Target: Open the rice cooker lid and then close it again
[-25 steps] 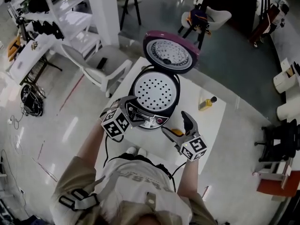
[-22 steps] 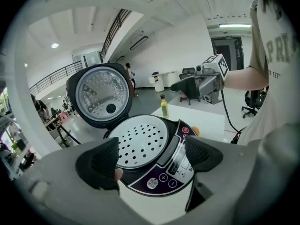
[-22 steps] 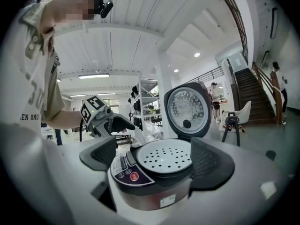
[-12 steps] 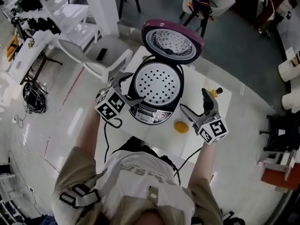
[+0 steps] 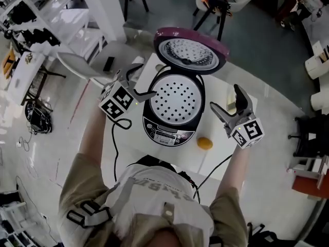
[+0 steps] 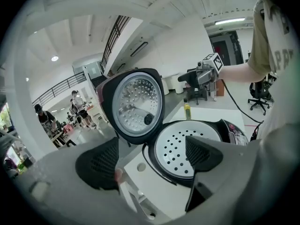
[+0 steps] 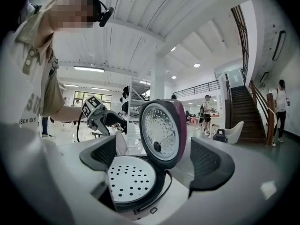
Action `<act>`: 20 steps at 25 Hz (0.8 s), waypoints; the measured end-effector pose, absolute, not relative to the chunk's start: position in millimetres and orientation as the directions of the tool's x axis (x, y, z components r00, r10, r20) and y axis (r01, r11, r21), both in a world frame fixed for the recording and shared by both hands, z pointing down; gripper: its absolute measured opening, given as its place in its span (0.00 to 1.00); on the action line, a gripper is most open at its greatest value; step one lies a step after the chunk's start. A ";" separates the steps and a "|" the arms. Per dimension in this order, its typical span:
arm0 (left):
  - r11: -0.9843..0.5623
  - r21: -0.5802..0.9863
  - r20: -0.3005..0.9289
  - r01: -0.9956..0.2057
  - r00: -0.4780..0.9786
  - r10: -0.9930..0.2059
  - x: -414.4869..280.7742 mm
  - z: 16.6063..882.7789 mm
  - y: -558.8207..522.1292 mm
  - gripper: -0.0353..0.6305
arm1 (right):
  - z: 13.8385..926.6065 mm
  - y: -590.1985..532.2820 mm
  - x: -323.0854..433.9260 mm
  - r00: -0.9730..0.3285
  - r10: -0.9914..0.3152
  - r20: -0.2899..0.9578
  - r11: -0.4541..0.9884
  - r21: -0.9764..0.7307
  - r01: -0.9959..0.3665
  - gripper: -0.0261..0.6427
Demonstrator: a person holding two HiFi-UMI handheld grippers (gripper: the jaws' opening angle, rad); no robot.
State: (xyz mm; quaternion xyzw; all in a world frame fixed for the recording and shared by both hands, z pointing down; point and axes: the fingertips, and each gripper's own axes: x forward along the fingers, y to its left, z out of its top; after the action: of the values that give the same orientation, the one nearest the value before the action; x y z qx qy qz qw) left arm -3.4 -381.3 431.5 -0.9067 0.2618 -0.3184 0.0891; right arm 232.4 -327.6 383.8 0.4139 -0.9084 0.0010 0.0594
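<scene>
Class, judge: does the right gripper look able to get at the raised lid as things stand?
Probably yes: the right gripper, jaws open and empty, hangs beside the cooker, with nothing between it and the upright lid.

White table (image 5: pixel 212 131): rice cooker (image 5: pixel 175 107), orange (image 5: pixel 204 143), bottle (image 6: pixel 187 110)

Glossy pale floor (image 5: pixel 46 153), white table (image 5: pixel 131 151), white chair (image 5: pixel 82 68), white shelving (image 5: pixel 77 19), staircase (image 7: pixel 243 107), ceiling strip light (image 7: pixel 91 69)

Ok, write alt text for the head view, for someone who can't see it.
Seen from above, a black rice cooker stands on a white table with its purple-topped lid raised, showing a white perforated tray. A person's left gripper and right gripper hover either side, fingers open and empty; a small orange round object lies nearby.
</scene>
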 end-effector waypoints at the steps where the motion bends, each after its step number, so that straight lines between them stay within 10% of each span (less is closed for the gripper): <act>1: -0.847 -0.334 0.526 -0.414 0.663 -0.532 -4.5 428.7 -389.5 0.74 | 382.6 -333.2 231.2 -0.649 -0.753 0.110 0.656 0.054 -0.752 0.74; 20: -0.863 -0.398 0.489 -0.310 0.725 -0.486 20.7 392.4 -498.8 0.75 | 363.1 -426.1 212.8 -0.645 -0.751 0.140 0.660 0.134 -0.739 0.74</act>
State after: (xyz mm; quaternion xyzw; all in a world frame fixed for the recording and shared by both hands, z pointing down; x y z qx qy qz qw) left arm 20.7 -498.8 392.4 -0.9172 0.2169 -0.3008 0.1458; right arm 212.8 -426.1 363.1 0.4112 -0.9063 -0.0325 0.0917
